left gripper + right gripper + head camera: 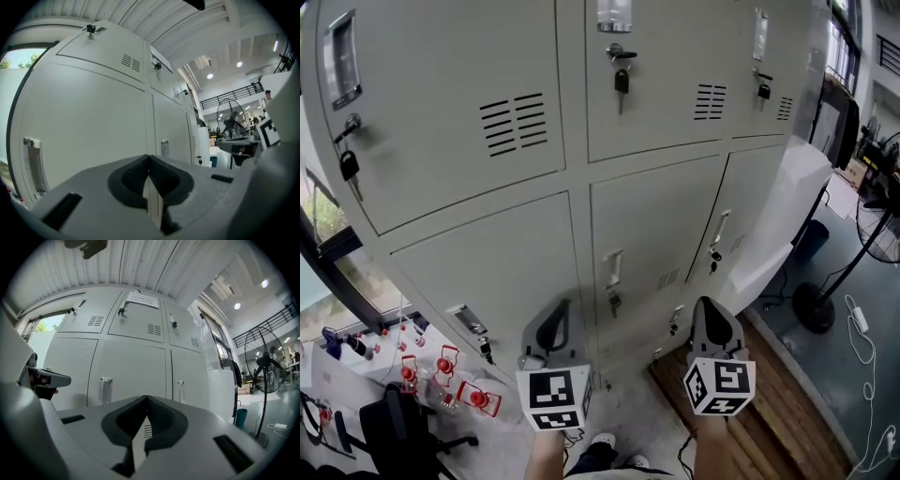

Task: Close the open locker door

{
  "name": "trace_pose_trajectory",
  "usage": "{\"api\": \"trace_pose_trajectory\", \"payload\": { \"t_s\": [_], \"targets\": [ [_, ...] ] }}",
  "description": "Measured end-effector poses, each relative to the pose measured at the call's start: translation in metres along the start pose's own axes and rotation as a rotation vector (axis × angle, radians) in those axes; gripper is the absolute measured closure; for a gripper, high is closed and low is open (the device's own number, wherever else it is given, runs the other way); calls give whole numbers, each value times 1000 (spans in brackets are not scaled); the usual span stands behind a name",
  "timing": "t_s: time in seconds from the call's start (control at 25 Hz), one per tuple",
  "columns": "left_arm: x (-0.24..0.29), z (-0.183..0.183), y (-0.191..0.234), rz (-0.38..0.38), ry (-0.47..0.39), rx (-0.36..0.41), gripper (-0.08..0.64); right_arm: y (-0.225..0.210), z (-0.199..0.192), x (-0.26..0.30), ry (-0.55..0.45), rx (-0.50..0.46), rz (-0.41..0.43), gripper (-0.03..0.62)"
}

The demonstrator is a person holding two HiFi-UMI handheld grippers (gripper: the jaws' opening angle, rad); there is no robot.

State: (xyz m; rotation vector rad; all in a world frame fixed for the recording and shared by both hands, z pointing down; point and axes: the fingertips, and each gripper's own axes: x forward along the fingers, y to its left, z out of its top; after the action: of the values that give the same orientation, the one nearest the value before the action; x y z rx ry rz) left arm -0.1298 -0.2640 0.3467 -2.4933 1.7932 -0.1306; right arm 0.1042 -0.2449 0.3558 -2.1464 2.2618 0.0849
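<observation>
A grey locker bank (487, 122) fills the hall, above pale floor (647, 422) and wooden planks (769, 412). Its open door (797, 216) swings out at lower right, near 1 standing fan (814, 307). The 2 tongs, left gripper (555, 309) and right gripper (711, 305), are closed and empty.

Smooth matt pale-grey painted metal lockers (478, 253), shiny chrome recessed handle (33, 164), brown wooden planks (778, 431) at lower right, glossy grey-green floor (820, 375) at far right
</observation>
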Motion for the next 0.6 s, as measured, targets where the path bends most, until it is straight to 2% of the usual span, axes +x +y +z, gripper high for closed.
{"api": "trace_pose_trajectory", "payload": {
  "t_s": [0.28, 0.44, 0.6],
  "targets": [
    [-3, -2, -2, -9, 19, -10, 558, -2, 1, -4, 3, 6, -7, 574],
    [-3, 4, 2, 5, -13, -7, 557, -1, 2, -5, 1, 7, -5, 574],
    [-5, 3, 5, 9, -11, -8, 557, 0, 1, -6, 5, 12, -2, 574]
  ]
}}
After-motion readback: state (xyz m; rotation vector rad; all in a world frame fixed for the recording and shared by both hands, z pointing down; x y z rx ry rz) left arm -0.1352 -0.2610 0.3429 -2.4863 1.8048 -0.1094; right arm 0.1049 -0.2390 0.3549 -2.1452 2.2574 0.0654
